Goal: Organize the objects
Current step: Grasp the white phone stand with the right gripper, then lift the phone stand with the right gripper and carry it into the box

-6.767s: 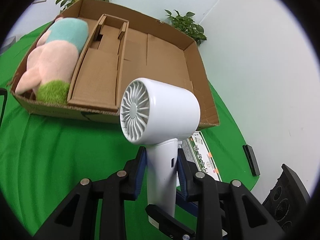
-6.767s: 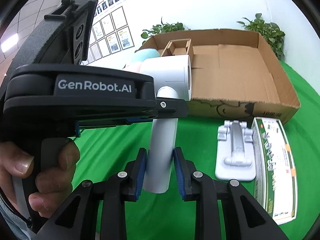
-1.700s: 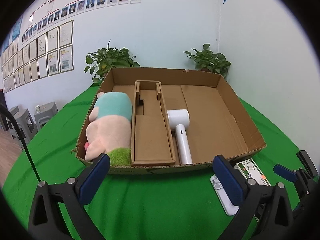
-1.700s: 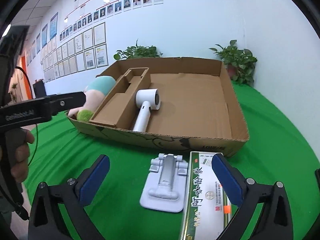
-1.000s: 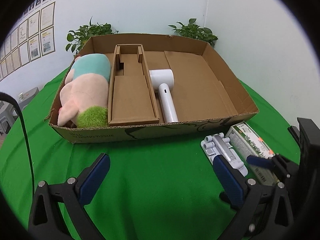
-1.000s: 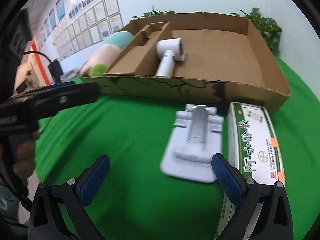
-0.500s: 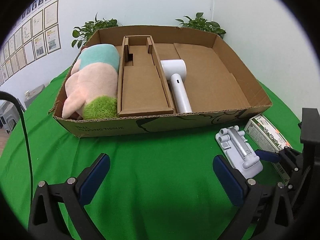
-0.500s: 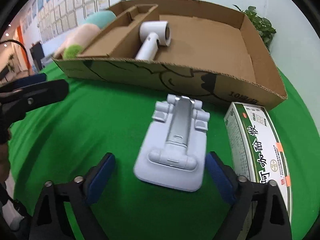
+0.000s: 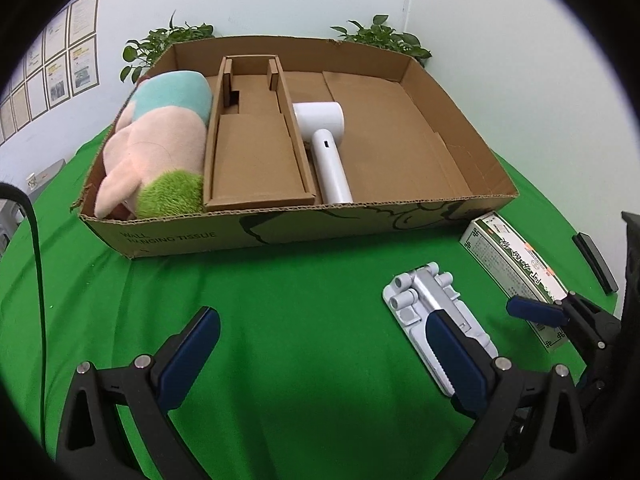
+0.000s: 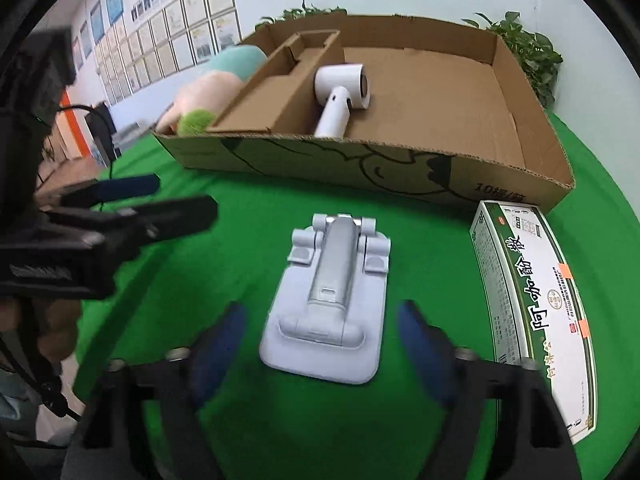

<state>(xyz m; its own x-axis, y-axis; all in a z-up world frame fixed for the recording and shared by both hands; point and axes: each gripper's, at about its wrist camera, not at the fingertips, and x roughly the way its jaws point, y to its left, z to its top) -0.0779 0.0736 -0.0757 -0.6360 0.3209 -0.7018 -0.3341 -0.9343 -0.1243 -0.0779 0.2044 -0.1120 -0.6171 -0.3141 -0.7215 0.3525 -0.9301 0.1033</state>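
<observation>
The phone stand (image 10: 326,304) lies flat on the green worktop (image 9: 280,320) just in front of the box (image 9: 280,232), its long axis running straight away from the right gripper (image 10: 320,344), whose jaws have just been opening and now stand wide with its near end between them, untouched. The left gripper (image 9: 320,356) is also wide and empty, further to the left, so the right is nearer. A carton (image 10: 532,304) lies just right of the stand and may crowd the right jaw; the dryer (image 9: 326,148) and plush (image 9: 160,140) are already in the box.

Bright even light, soft shadows, fisheye vignette; right view w/ motion blur.
</observation>
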